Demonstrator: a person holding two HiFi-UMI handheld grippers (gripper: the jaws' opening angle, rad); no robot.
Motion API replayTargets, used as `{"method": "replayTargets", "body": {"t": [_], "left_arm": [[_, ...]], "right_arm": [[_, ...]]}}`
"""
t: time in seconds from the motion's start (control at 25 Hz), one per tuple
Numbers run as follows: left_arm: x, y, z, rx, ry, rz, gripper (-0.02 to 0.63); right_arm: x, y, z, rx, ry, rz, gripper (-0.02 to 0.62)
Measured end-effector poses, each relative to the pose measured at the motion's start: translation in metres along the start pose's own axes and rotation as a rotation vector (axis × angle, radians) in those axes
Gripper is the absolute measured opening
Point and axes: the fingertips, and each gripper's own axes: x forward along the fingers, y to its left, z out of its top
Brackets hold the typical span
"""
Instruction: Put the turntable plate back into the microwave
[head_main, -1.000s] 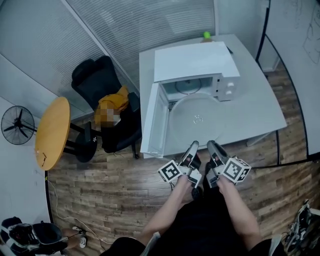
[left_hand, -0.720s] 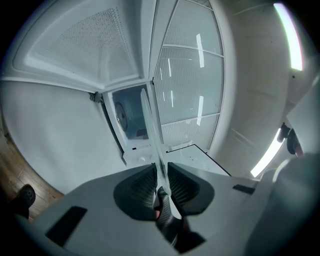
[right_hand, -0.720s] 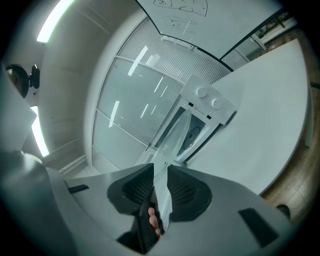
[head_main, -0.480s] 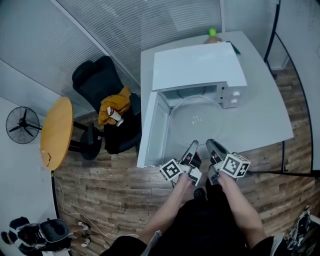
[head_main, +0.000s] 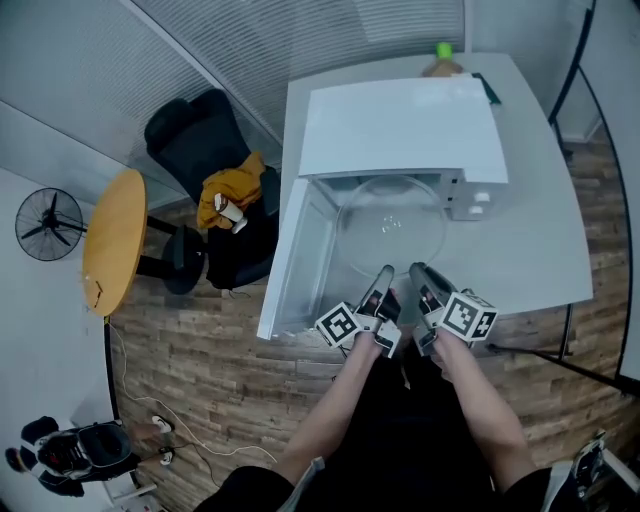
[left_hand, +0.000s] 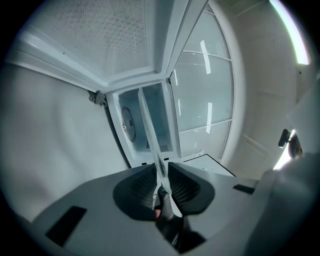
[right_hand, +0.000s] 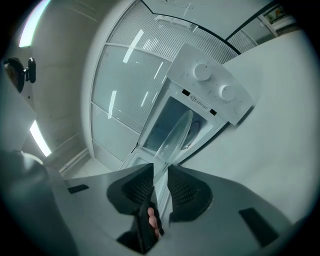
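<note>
A clear glass turntable plate (head_main: 390, 225) is held level between both grippers at the mouth of the white microwave (head_main: 400, 125), whose door (head_main: 290, 270) hangs open to the left. My left gripper (head_main: 385, 272) grips the plate's near rim. Its jaws are easing open, with the rim (left_hand: 150, 130) still pinched between the pads (left_hand: 161, 177). My right gripper (head_main: 414, 270) is shut on the near rim beside it (right_hand: 160, 180). In the right gripper view the plate (right_hand: 177, 135) points into the cavity, left of the two knobs (right_hand: 202, 72).
The microwave stands on a white table (head_main: 540, 230). A green-capped bottle (head_main: 443, 55) is behind it. To the left are a black chair with a yellow garment (head_main: 225, 200), a round wooden table (head_main: 112, 250) and a fan (head_main: 45, 225). Wooden floor lies below.
Both grippers have carried the plate forward and a little lower, from in front of the open door to the cavity's mouth. The grip on the rim looks the same.
</note>
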Motion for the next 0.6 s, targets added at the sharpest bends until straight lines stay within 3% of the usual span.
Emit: {"method": "replayTargets", "body": {"t": [0.6], "left_arm": [[0.037, 0.045, 0.038, 0.016, 0.025, 0.028, 0.071]], "right_arm": [[0.057, -0.034, 0.013, 0.023, 0.018, -0.027, 0.101]]}}
